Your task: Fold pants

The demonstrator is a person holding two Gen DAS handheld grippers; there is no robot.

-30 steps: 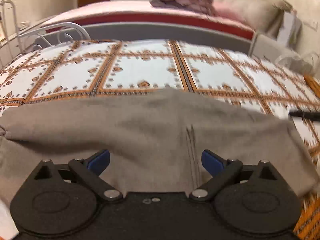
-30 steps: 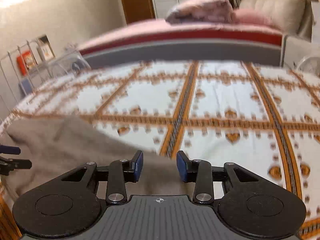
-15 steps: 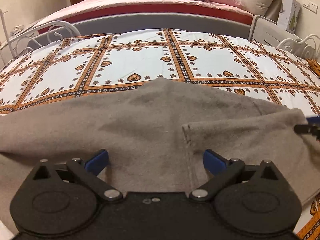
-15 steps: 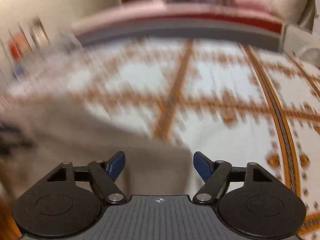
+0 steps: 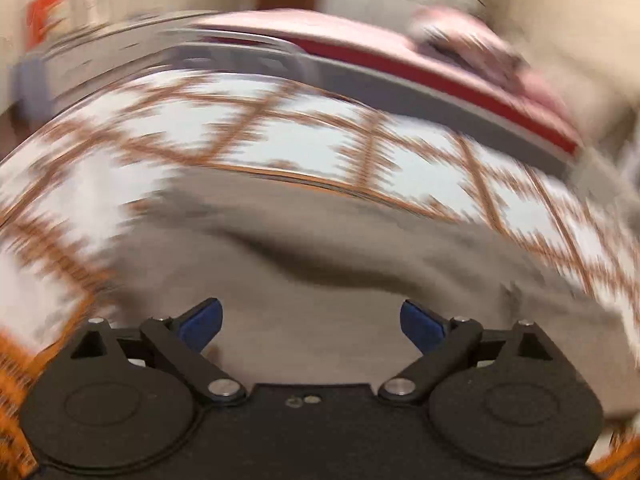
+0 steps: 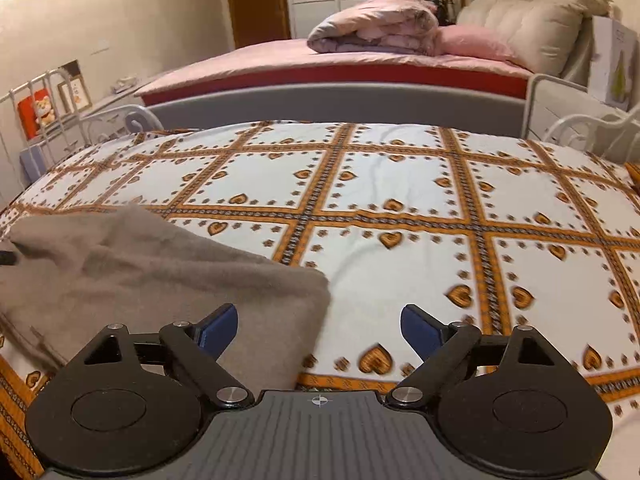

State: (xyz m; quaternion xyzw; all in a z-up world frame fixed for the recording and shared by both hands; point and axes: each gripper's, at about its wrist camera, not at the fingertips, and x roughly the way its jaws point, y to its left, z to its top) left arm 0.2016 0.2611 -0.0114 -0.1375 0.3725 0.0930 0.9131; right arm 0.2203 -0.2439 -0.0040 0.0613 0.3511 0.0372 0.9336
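Grey-brown pants [image 6: 160, 272] lie folded on the patterned bedspread [image 6: 400, 184], at the left of the right wrist view. My right gripper [image 6: 318, 326] is open and empty, low over the pants' right end, its left finger over the cloth. In the blurred left wrist view the pants [image 5: 320, 264] fill the middle, rumpled. My left gripper [image 5: 312, 322] is open and empty just above them. A dark tip of the left gripper [image 6: 6, 258] shows at the left edge of the right wrist view.
A second bed with pink sheets [image 6: 360, 60] and a folded quilt [image 6: 376, 26] stands behind. White metal bed rails [image 6: 116, 116] flank the bedspread at left, and more rails [image 6: 592, 128] at right. A shelf with pictures [image 6: 44, 108] is far left.
My right gripper opened wide and steadied over the pants' right end. My left gripper swung left and tilted, blurring its view; it stays open. The pants look more rumpled.
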